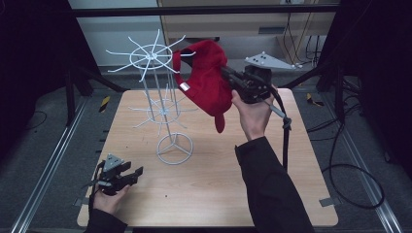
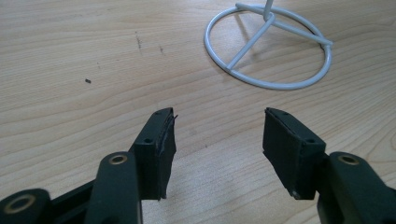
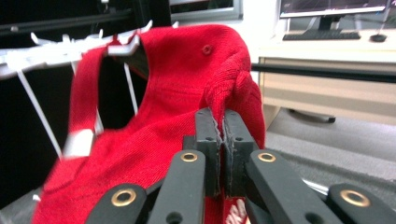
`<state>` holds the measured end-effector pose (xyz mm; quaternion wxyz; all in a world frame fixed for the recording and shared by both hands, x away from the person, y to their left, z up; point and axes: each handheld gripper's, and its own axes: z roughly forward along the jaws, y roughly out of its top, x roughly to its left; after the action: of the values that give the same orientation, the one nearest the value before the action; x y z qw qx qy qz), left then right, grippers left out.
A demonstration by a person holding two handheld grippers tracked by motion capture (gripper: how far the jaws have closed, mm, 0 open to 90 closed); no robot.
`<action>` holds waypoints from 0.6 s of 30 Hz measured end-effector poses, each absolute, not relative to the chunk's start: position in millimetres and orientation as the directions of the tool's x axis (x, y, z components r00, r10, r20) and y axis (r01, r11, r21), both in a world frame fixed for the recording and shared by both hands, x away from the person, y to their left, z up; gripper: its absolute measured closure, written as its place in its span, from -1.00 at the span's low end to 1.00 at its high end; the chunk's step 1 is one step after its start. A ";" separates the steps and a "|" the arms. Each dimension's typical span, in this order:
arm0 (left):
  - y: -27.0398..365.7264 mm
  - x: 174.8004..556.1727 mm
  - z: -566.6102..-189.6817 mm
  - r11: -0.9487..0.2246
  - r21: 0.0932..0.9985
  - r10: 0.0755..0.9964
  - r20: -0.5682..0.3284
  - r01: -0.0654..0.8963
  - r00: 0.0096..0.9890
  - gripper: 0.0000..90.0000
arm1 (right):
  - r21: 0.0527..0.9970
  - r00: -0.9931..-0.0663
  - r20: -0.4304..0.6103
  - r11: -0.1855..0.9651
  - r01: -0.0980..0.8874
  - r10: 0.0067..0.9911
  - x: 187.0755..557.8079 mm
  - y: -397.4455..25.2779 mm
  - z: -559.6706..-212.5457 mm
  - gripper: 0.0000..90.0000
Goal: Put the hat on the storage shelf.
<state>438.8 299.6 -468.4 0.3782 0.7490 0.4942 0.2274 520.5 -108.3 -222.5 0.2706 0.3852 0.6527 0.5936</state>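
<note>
A red cap (image 1: 206,77) hangs in the air beside the top ring of a white wire rack (image 1: 154,60). My right gripper (image 1: 227,74) is shut on a pinched fold of the cap's crown (image 3: 224,100). The cap's back strap (image 3: 86,88) lies against the rack's upper prongs (image 3: 56,53). The rack's round base (image 1: 174,148) stands on the wooden table (image 1: 214,189). My left gripper (image 1: 138,173) rests low at the table's front left, open, nothing between its fingers (image 2: 161,144). It points toward the rack's base ring (image 2: 271,81).
The rack has a second ring of prongs (image 1: 163,112) lower down its pole. A black cable (image 1: 285,141) trails from the right gripper across the table's right side. Rails run on the floor along both table sides, and a desk stands behind.
</note>
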 end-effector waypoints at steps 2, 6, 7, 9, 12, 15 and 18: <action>299.6 438.8 -468.3 -0.228 0.791 0.912 -0.031 0.568 0.409 -0.03 | 0.981 -0.565 0.106 0.008 0.196 0.818 520.6 -107.6 -230.4 0.93; 299.4 438.8 -468.5 -0.227 0.790 0.912 -0.032 0.570 0.408 -0.03 | 0.975 -0.584 0.108 0.029 0.221 0.804 519.6 -105.5 -245.4 0.92; 299.2 438.7 -468.5 -0.226 0.791 0.913 -0.032 0.569 0.407 -0.03 | 0.974 -0.590 0.111 0.031 0.226 0.800 519.4 -105.2 -248.6 0.91; 299.0 438.7 -468.5 -0.225 0.791 0.912 -0.033 0.568 0.408 -0.03 | 0.972 -0.600 0.113 0.038 0.233 0.792 519.1 -104.7 -254.0 0.90; 298.9 438.7 -468.7 -0.225 0.790 0.912 -0.035 0.570 0.409 -0.03 | 0.970 -0.608 0.113 0.045 0.238 0.786 517.8 -104.6 -261.5 0.85; 298.8 438.6 -468.6 -0.225 0.791 0.912 -0.035 0.569 0.409 -0.03 | 0.970 -0.614 0.110 0.052 0.240 0.782 515.7 -105.3 -265.6 0.83; 298.8 438.5 -468.6 -0.225 0.791 0.912 -0.034 0.569 0.408 -0.03 | 0.974 -0.612 0.091 0.059 0.220 0.785 506.8 -111.5 -272.0 0.65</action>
<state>438.5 298.8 -468.6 0.3784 0.7490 0.4943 0.2269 506.8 -111.5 -272.0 0.2438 0.3666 0.6855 0.5799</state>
